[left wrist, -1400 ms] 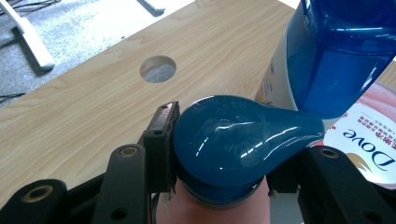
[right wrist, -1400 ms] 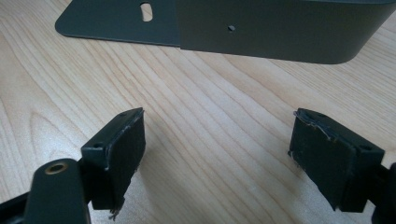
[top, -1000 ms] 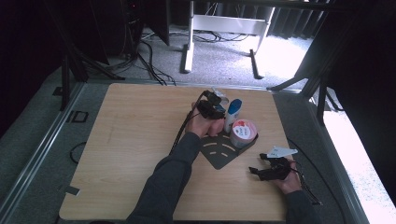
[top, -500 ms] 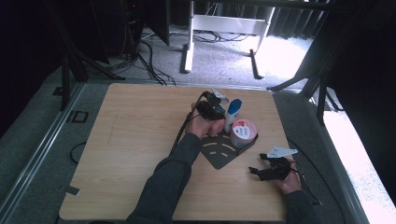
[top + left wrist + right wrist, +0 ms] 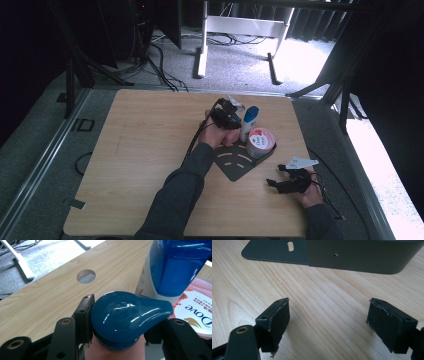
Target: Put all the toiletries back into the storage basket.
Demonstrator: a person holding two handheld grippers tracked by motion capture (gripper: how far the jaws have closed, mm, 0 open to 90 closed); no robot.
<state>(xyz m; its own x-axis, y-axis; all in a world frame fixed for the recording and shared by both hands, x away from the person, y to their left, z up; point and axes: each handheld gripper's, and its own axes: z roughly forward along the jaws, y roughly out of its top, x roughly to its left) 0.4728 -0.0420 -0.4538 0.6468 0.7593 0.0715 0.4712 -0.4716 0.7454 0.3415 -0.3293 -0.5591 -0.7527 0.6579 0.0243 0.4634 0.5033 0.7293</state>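
Most of the pink bottle (image 5: 115, 352) is hidden beneath its glossy teal cap (image 5: 127, 315), flanked by the left gripper (image 5: 116, 326), whose jaws have just been widening; grip uncertain. The right gripper (image 5: 328, 325) is held agape, empty, over grained wood table (image 5: 317, 297).

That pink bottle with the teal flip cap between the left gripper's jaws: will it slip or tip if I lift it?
The pink bottle may slip: its glossy teal cap overhangs the pads. It looks tall and narrow, so probably tippy. The white bottle and Dove tub stand close; a tilt could knock them.

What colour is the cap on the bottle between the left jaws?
Dark teal-blue and glossy, cap; it shows best in the left gripper view.
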